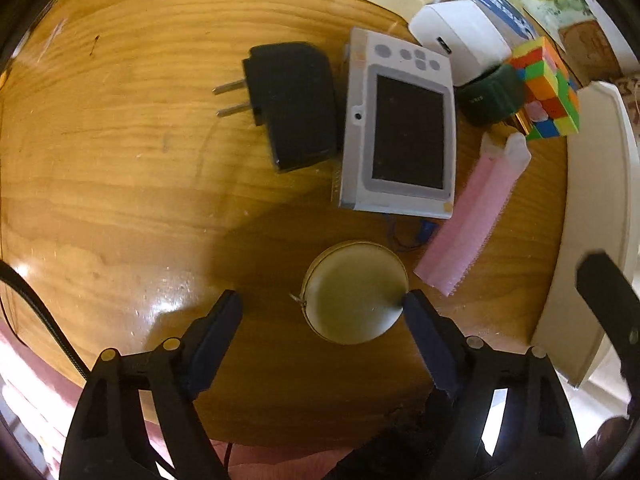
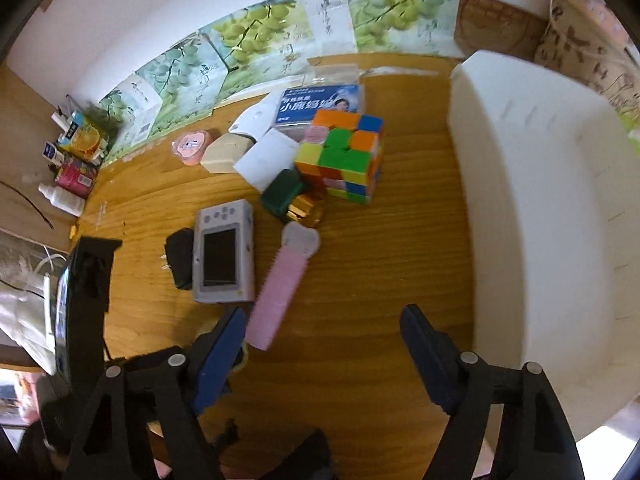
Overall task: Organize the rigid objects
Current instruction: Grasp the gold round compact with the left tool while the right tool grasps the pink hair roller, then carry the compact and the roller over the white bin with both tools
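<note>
Left wrist view: the left gripper points steeply down at the wooden bench, its fingers spread apart. A round beige case lies flat between them. The finger at 3 o'clock meets the case rim; the finger at 9 o'clock stands clear, so the case is not clamped. At 12 o'clock from the case lies a grey camera, screen up, with a black plug adapter just beside it at 9 o'clock. A pink comb lies at 2 o'clock from the case. A colour puzzle cube and a dark green cap sit near the comb's far end.

Right wrist view: the right gripper also points downward with fingers apart and only bare bench between them. The pink comb lies just beside the finger at 9 o'clock; contact cannot be told. A white bin stands at 2 o'clock. The cube, camera and adapter lie at 11 o'clock.
</note>
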Available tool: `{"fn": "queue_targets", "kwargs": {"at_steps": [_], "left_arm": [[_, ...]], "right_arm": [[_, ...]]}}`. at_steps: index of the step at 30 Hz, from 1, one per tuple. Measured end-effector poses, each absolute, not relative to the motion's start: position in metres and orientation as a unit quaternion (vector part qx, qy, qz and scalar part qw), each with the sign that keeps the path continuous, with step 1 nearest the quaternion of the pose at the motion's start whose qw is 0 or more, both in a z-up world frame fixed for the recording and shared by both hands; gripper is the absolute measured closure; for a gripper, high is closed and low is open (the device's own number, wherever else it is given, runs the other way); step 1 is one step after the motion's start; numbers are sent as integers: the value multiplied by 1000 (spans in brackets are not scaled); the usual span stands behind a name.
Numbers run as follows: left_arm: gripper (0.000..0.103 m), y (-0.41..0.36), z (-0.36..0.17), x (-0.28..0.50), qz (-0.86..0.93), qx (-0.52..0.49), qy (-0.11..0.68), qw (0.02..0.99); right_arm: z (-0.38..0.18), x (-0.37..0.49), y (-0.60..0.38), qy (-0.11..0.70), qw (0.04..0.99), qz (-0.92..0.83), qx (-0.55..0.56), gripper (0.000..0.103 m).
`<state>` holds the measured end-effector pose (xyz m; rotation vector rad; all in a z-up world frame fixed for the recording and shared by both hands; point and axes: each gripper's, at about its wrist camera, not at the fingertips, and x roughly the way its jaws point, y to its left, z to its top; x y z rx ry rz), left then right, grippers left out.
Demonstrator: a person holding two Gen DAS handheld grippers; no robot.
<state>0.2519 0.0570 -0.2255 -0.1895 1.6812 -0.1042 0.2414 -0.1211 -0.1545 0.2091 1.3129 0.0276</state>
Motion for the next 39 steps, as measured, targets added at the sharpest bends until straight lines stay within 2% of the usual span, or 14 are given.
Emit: {"fn": "queue_targets", "kwargs": {"at_steps": [3, 6, 8, 11, 16, 20, 25, 27, 29, 39], "left_arm": [[21, 51, -221, 260, -54, -77, 744, 661], [29, 50, -216, 265, -64, -74, 744, 660], [39, 47, -213, 270, -74, -77, 745, 659], [46, 45, -209, 283, -81, -84, 748, 653], [47, 55, -207, 300, -77, -103, 758, 640], [49, 70, -199, 303, -75, -123, 759, 635], [51, 81, -197, 293, -73, -149, 756, 633], [51, 86, -196, 292, -68, -154, 754, 635], [52, 92, -194, 291, -66, -161, 753, 634], [59, 119, -223, 288, -55, -196, 745, 635]], "right_arm": [[-164, 249, -121, 621, 772, 16, 133, 29], [-176, 256, -125, 636, 753, 12, 168, 34], [-185, 260, -127, 646, 738, 5, 194, 39], [-197, 265, -128, 660, 716, 1, 226, 45], [-213, 269, -128, 680, 685, -4, 261, 56], [-222, 273, -124, 693, 667, 0, 273, 58], [-227, 279, -120, 704, 659, -10, 265, 68], [-228, 281, -119, 707, 658, -10, 259, 69], [-229, 283, -117, 710, 657, -12, 252, 75], [-229, 286, -106, 711, 662, 2, 238, 78]]}}
